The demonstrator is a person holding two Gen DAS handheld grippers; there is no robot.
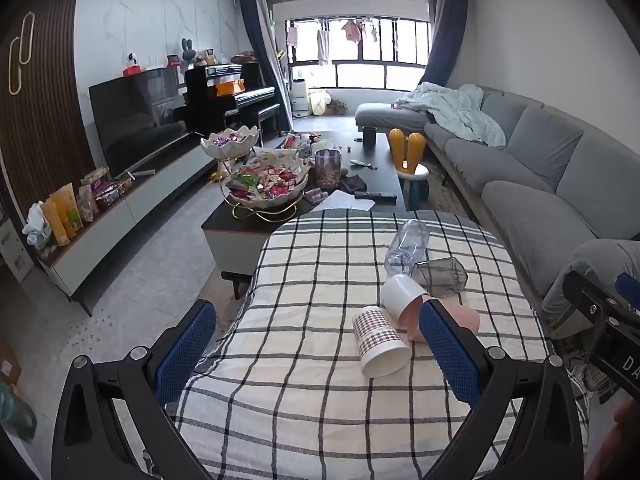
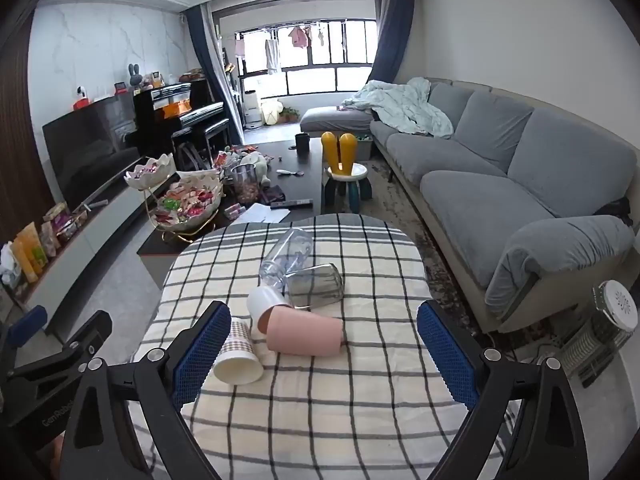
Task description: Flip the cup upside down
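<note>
Several cups lie on their sides in a cluster on the checked tablecloth (image 1: 304,400) (image 2: 360,400): a plaid paper cup (image 1: 380,340) (image 2: 238,354), a pink cup (image 1: 460,318) (image 2: 306,334), a white cup (image 1: 402,292) (image 2: 264,302), a grey faceted cup (image 1: 440,274) (image 2: 316,286) and a clear cup (image 1: 406,248) (image 2: 286,254). My left gripper (image 1: 316,356) is open and empty, its right finger in front of the pink cup. My right gripper (image 2: 324,356) is open and empty, near the pink and plaid cups.
A dark coffee table (image 1: 248,220) (image 2: 304,184) with snack bowls and clutter stands beyond the cloth-covered table. A grey sofa (image 1: 540,176) (image 2: 520,184) runs along the right. A TV cabinet (image 1: 120,208) is at the left. A small heater (image 2: 600,332) stands at the right.
</note>
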